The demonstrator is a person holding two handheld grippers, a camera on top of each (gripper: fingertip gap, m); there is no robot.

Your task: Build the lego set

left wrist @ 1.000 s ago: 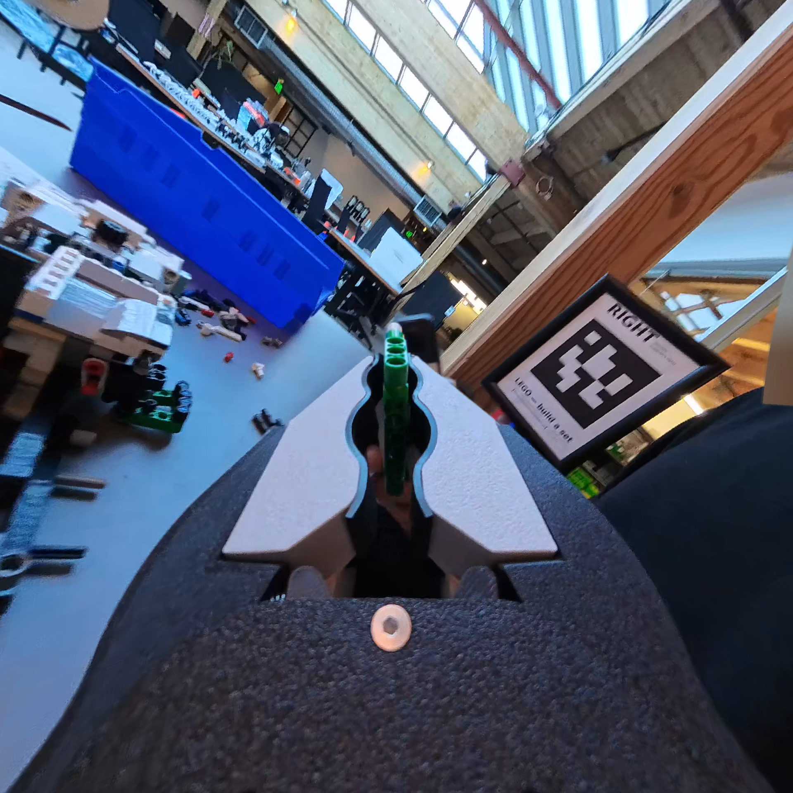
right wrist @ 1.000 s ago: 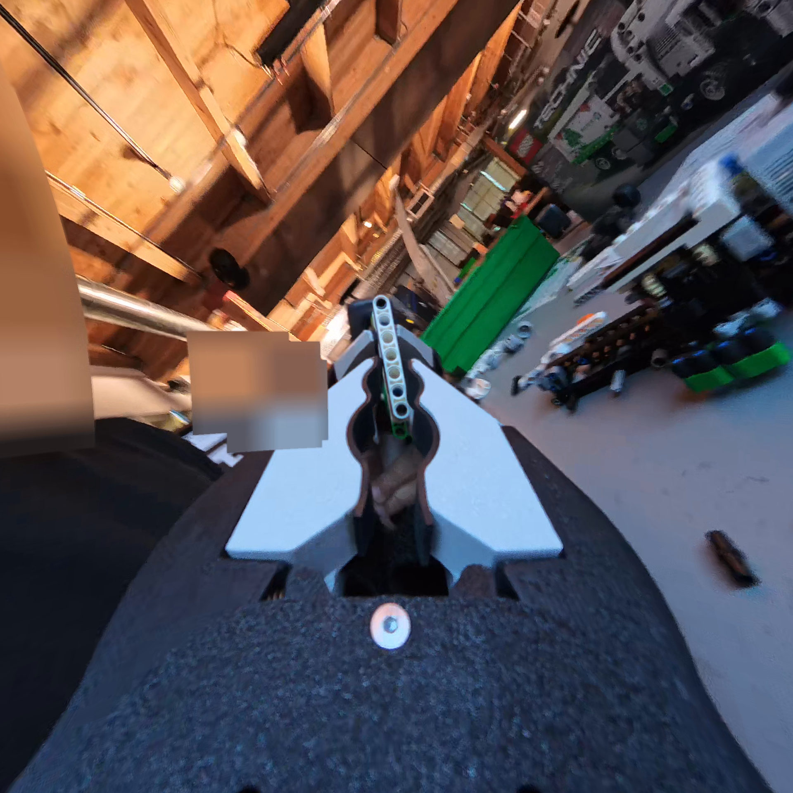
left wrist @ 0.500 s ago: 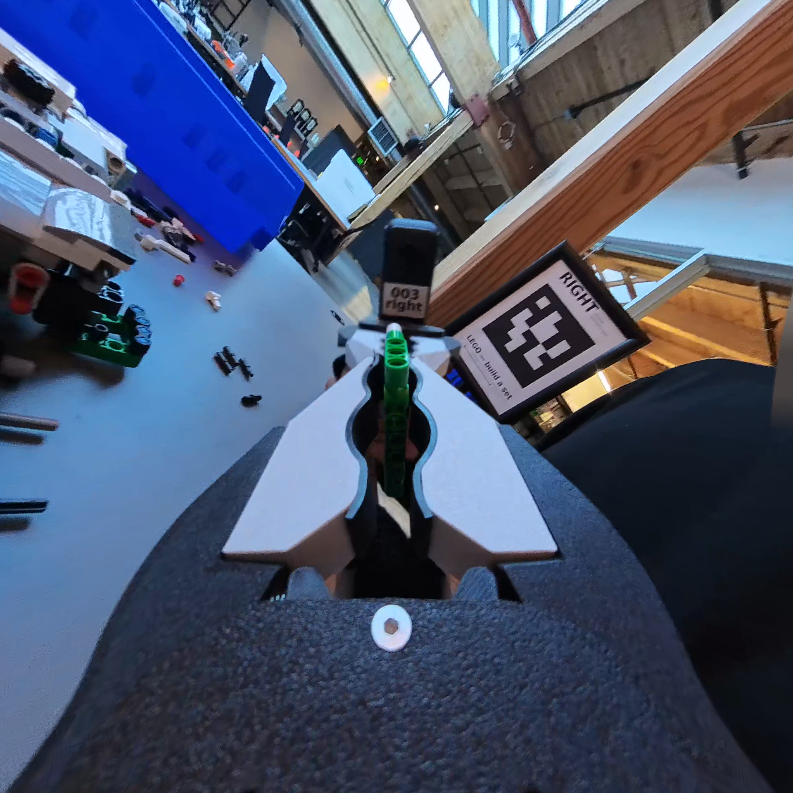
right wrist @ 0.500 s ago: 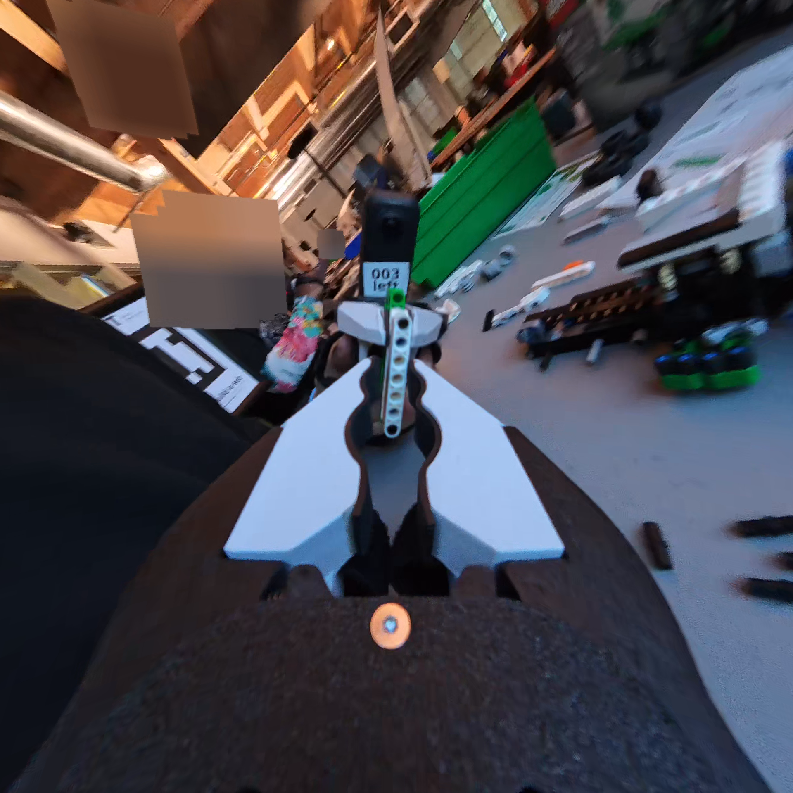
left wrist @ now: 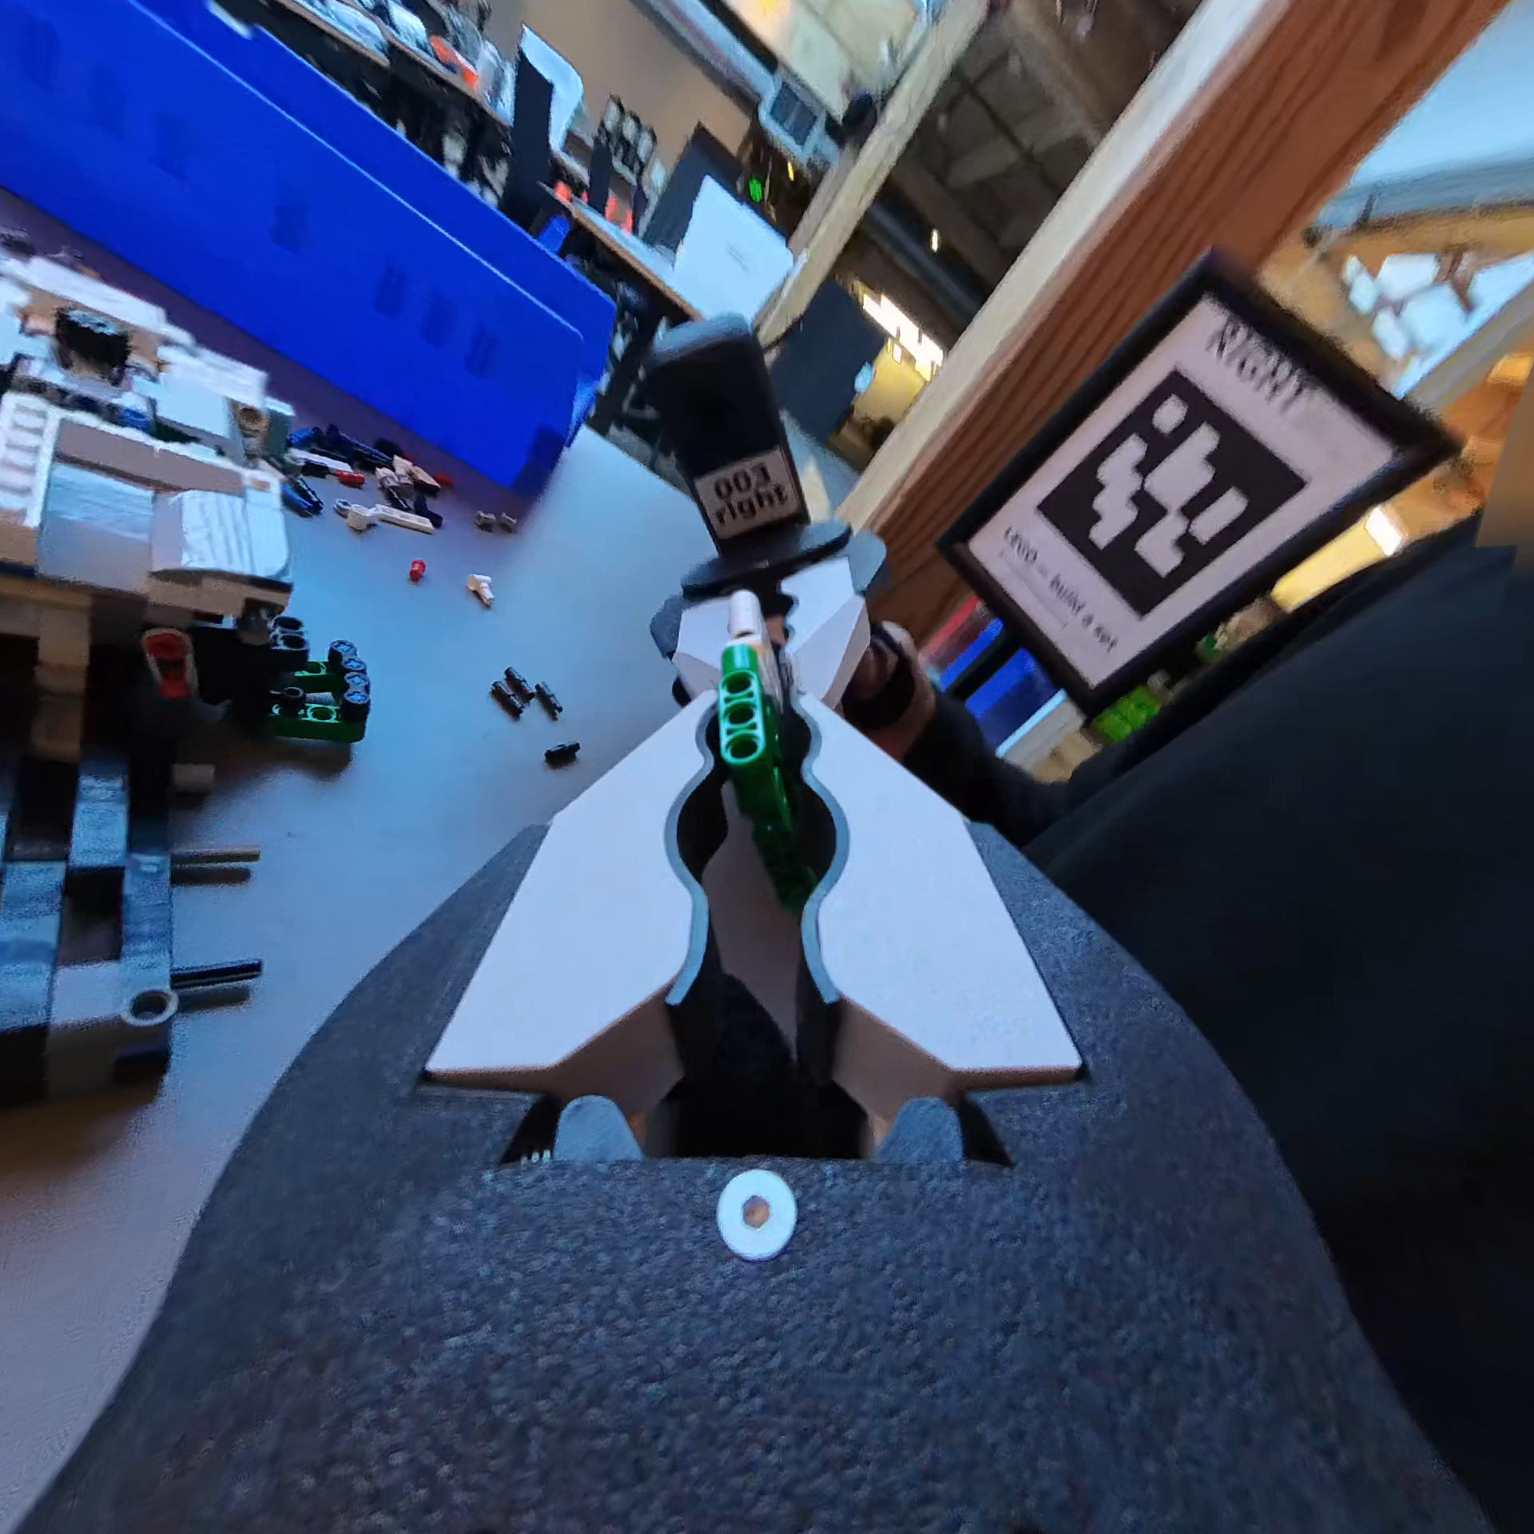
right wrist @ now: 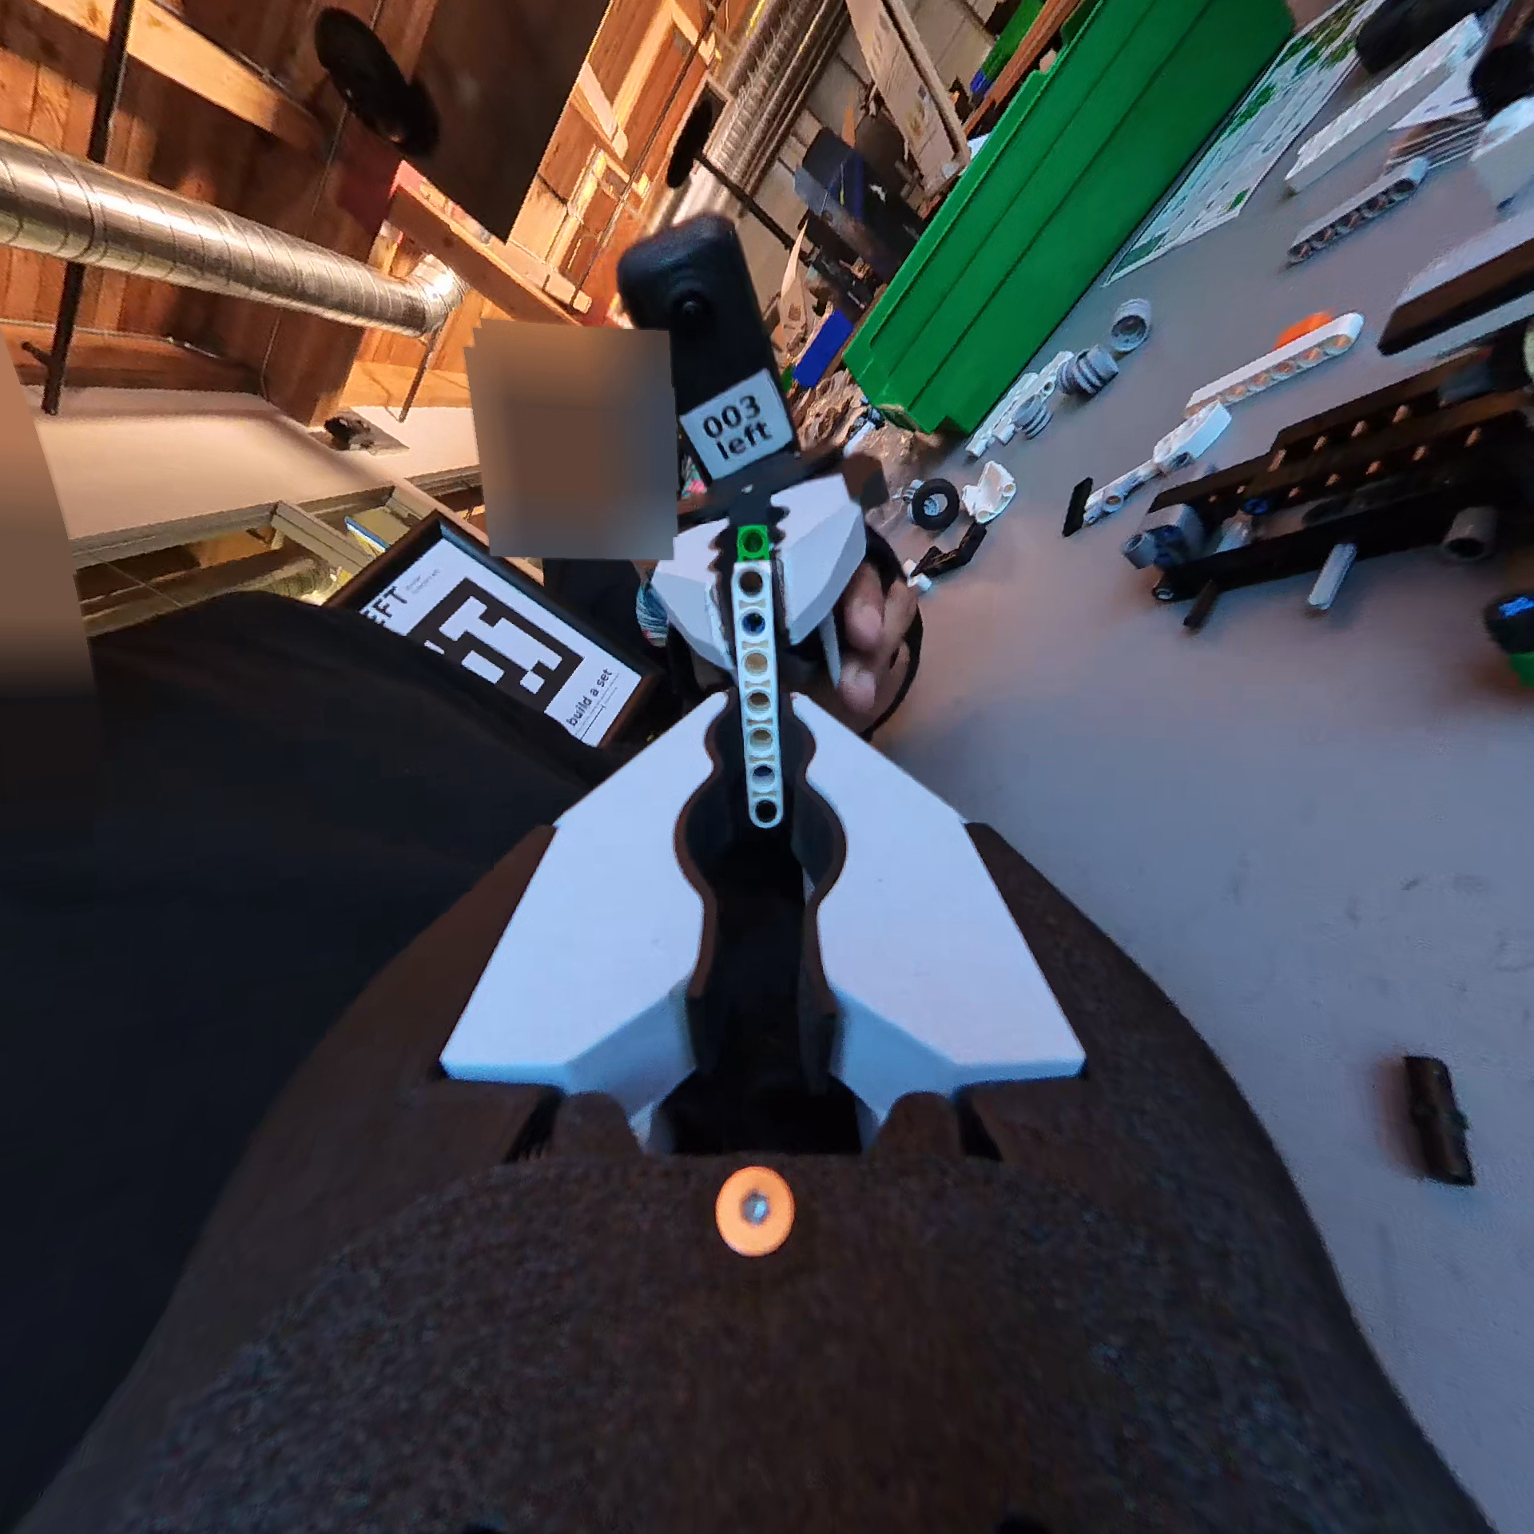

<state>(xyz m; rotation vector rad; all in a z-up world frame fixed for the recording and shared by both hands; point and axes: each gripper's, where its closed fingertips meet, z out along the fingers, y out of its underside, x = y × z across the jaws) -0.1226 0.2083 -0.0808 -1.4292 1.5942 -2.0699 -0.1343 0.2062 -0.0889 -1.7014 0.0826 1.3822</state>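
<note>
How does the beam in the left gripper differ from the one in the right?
Colour: the left gripper holds a green beam; the right gripper holds a white beam.
Holes seen: three show on the green beam's tip, seven along the white beam.
Shared: both are pin-hole beams, clamped in shut jaws, and their far ends meet between the grippers.

Warm-lit, motion-blurred, strong wide-angle edge distortion

Glossy plastic green beam (left wrist: 751, 730) & white beam (right wrist: 759, 705); matt fingers (left wrist: 598, 913).
</note>
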